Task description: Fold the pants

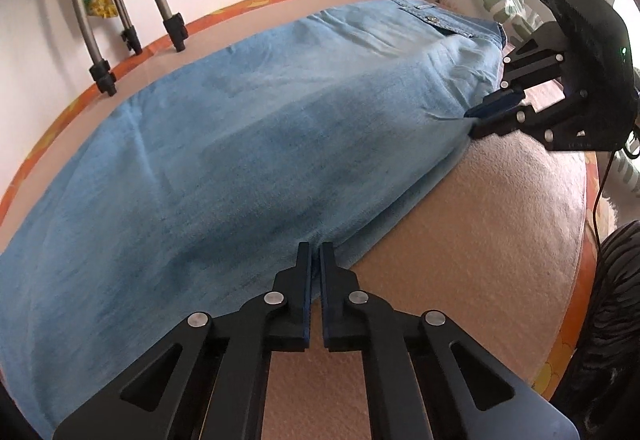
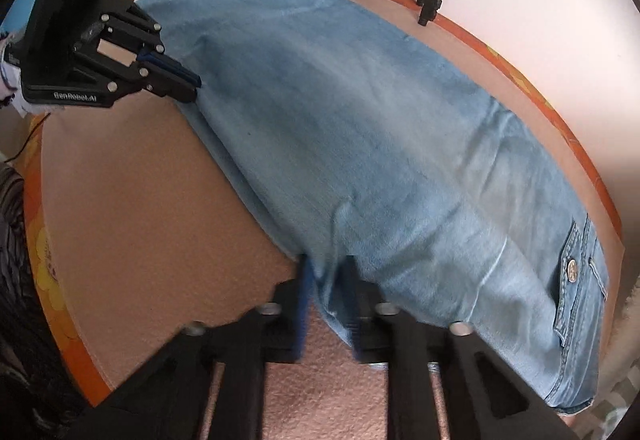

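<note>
Left gripper [image 1: 316,252]: bottom centre of my left view, jaws pinched nearly together on the near edge of the pants [image 1: 256,144], fabric caught between the tips. I take it as clamped on denim.

Right gripper [image 2: 326,272]: bottom centre of my right view, blurred. A fold of the near edge sits between its jaws, and from my left view, at right of frame, its tips look closed on that edge. I judge it gripping, though the blur leaves some doubt.

Pants: blue denim, laid flat on the pink cover [image 1: 500,208], one leg seemingly stacked on the other. They fill the middle of both views, just beyond my tips.

Long axis: runs side to side across me, roughly parallel to the line between my two grippers. Pocket button [image 2: 571,270] and waist sit at lower right of the right view, so the waist end is on my right; the leg end trails off on my left.

Nearer tool: right gripper nearer the waist, left gripper further down the leg.

Coming move, my guess: fold along that axis, end toward end, with both grips on the one near edge.

Far edge: orange border [image 1: 132,52], then tripod legs [image 1: 172,20] against the wall.
</note>
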A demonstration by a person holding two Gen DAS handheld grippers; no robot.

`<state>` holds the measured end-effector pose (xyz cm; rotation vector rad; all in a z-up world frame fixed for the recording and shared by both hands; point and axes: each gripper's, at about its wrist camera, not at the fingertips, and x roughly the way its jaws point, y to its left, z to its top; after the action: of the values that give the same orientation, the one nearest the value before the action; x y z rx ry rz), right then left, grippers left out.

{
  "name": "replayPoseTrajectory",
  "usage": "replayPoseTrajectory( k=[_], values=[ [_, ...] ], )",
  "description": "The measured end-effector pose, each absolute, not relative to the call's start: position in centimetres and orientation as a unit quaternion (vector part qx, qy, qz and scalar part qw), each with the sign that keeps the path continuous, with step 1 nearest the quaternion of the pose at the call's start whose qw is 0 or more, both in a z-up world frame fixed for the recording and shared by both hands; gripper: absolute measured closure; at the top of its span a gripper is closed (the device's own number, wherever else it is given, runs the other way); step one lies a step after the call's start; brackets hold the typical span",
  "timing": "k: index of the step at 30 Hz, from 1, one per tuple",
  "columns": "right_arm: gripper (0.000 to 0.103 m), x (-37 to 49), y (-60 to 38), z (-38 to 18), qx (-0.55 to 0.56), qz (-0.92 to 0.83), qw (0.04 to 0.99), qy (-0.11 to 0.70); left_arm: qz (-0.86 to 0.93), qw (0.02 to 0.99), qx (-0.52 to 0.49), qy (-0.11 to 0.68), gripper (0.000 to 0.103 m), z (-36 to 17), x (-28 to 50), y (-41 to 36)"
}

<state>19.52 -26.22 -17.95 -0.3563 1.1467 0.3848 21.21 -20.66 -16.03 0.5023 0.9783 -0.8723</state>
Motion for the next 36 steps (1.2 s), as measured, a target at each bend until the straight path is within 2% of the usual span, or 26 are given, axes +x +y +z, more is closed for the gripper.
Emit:
replayPoseTrajectory(
  k=[7,10,13,14,16,19,23,28,33,36],
  values=[
    [0.103,18.4,-26.6,-17.5,-0.156,0.199,0.799,0.545,-0.408,0.754,0.235,0.458,0.103,-15.7,19.7,-19.2],
    [0.103,18.4,-26.3,-17.4,-0.181,0.177,0.812,0.526,-0.396,0.772,0.243,0.433,0.102,-14.8,19.6,-18.6],
    [0.095,18.8,-26.1,-16.6,-0.171,0.177,0.820,0.517,-0.386,0.775,0.247,0.435,0.082,-14.6,20.2,-17.9],
    [0.086,18.9,-25.9,-16.2,-0.163,0.183,0.825,0.510,-0.384,0.777,0.243,0.437,0.078,-14.7,20.6,-17.5],
    [0.080,19.6,-25.2,-15.6,-0.144,0.194,0.832,0.500,-0.376,0.783,0.227,0.441,0.078,-14.8,21.3,-16.9],
    [0.079,21.0,-23.8,-15.9,-0.133,0.202,0.833,0.497,-0.373,0.784,0.195,0.456,0.077,-15.1,22.6,-16.3],
    [0.073,22.8,-22.7,-17.2,-0.110,0.199,0.834,0.502,-0.386,0.763,0.168,0.491,0.076,-16.3,23.6,-15.8],
    [0.072,23.6,-21.8,-19.0,-0.117,0.202,0.817,0.527,-0.387,0.757,0.169,0.499,0.076,-16.3,22.9,-14.4],
    [0.071,22.0,-22.6,-16.8,-0.073,0.186,0.839,0.507,-0.356,0.783,0.150,0.488,0.076,-14.9,22.5,-11.6],
    [0.068,21.2,-22.4,-14.5,-0.047,0.178,0.856,0.483,-0.325,0.814,0.115,0.467,0.076,-12.1,22.6,-7.9]
  ],
)
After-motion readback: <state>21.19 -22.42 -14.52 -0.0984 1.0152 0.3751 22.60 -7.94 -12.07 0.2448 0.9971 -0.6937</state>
